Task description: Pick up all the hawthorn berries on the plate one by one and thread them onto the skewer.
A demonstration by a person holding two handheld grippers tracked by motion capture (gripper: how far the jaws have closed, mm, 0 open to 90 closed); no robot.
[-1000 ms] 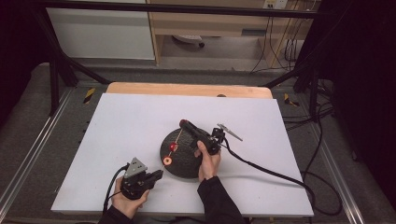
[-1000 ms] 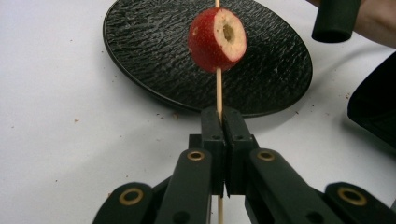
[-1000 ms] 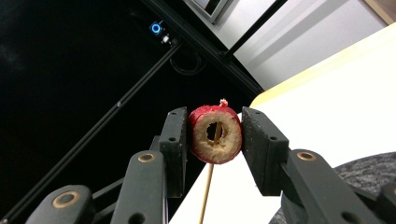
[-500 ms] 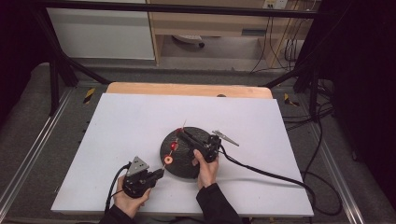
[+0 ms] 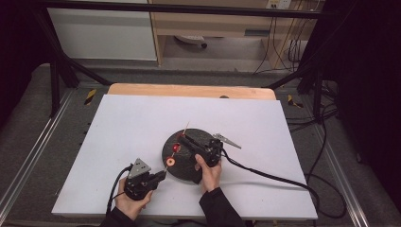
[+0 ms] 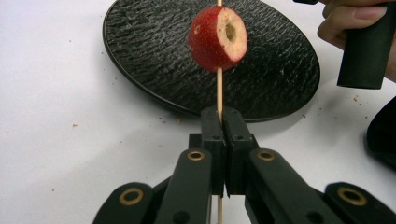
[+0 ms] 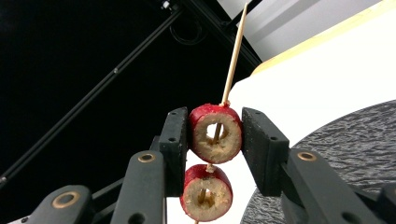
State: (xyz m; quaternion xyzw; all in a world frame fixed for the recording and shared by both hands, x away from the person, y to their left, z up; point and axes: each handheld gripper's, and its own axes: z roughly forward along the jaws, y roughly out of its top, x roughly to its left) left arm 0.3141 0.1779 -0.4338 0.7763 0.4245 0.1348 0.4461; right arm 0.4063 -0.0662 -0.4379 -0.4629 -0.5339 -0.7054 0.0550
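The left tool point(image 6: 219, 140) has its jaws clamped tight on the lower end of a thin wooden skewer point(image 6: 219, 91), holding it slanted over the bench point(image 5: 118, 127). A red cored fruit ring point(image 6: 218, 38) is threaded on the skewer just above those jaws.

The right tool point(image 7: 215, 140) brackets a second fruit ring point(image 7: 215, 134) higher on the same skewer. Its jaws have just been opening a little: the left pad touches the ring's red skin, while the right pad stands just beside it with a sliver of gap. Another ring point(image 7: 206, 191) sits right below it on the stick, and the bare tip of the skewer points up past both.

In the high view, the skewer point(image 5: 176, 149) runs between the two tools above a round black textured plate point(image 5: 189, 142), which lies near the middle of the white bench. A cable point(image 5: 265, 175) trails from the right tool across the bench to its right edge. Beyond the bench stand a wooden strip, a pale cabinet point(image 5: 101, 33) and a dark metal frame on grey floor.
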